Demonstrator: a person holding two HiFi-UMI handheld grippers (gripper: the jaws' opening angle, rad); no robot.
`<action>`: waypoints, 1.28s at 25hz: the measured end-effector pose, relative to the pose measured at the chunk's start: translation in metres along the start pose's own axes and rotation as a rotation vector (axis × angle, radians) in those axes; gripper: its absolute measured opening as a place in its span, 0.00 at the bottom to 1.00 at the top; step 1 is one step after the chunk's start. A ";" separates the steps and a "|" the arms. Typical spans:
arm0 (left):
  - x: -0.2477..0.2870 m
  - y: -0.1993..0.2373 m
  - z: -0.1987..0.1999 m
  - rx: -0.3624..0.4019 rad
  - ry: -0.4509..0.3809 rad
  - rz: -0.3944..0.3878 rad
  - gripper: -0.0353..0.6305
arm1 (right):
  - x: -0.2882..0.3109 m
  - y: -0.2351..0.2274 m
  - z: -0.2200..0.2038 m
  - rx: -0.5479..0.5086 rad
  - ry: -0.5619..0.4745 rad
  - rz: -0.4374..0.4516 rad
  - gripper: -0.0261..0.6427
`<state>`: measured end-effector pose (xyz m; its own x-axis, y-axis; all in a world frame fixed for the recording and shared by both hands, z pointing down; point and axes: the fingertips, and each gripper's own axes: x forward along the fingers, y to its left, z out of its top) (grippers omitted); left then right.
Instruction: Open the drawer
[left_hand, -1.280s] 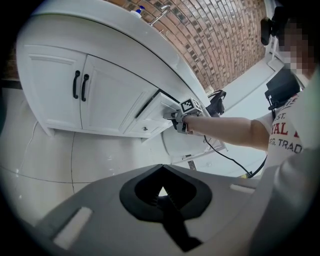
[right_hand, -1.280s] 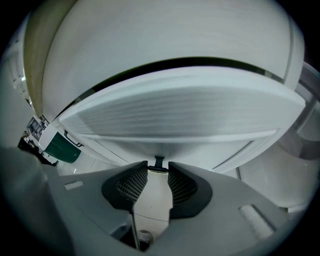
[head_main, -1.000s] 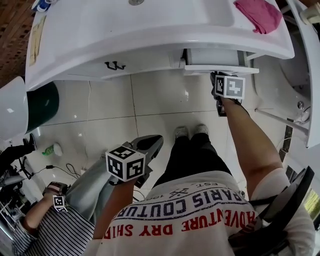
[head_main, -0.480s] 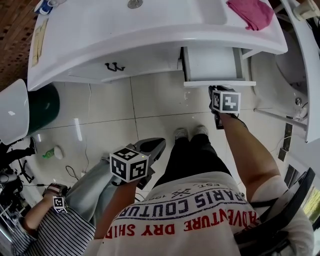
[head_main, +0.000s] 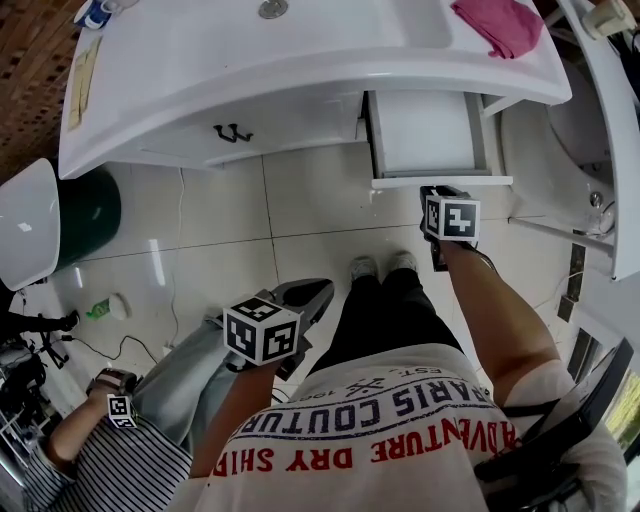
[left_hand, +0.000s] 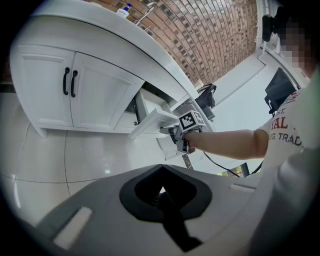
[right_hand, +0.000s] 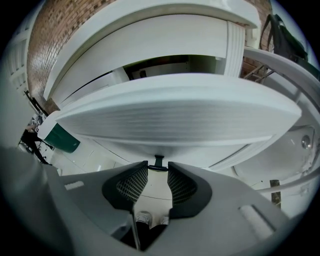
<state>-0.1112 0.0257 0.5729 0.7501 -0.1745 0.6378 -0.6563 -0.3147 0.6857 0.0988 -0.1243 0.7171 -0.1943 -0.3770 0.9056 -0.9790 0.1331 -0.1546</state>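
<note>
The white drawer stands pulled well out of the curved white vanity; its inside looks bare. My right gripper is at the drawer's front edge, shut on the small black drawer handle, which spans the gap between the two mesh pads. The drawer front fills the right gripper view above the jaws. The left gripper view shows the drawer and the right gripper from the side. My left gripper hangs low over the floor by my legs, shut and holding nothing, far from the vanity.
Left of the drawer are two cabinet doors with black handles. A pink cloth lies on the counter. A dark green bin stands at the left, a white fixture at the right. Another person sits at lower left.
The drawer has slid further out of the vanity, toward me, with my right gripper on its handle. My left gripper has stayed about where it was.
</note>
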 end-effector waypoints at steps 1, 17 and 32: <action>0.000 0.000 0.000 0.001 0.001 0.000 0.04 | 0.000 0.000 0.000 0.000 0.000 -0.001 0.23; 0.001 -0.022 0.005 0.012 0.027 -0.089 0.04 | -0.055 0.024 -0.026 -0.017 0.057 0.228 0.40; -0.019 -0.163 -0.019 0.205 -0.058 -0.094 0.04 | -0.328 0.105 -0.078 -0.002 -0.119 0.846 0.05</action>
<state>-0.0204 0.0977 0.4553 0.8143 -0.1870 0.5495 -0.5578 -0.5139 0.6517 0.0652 0.0853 0.4344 -0.8651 -0.2435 0.4385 -0.5015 0.4146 -0.7593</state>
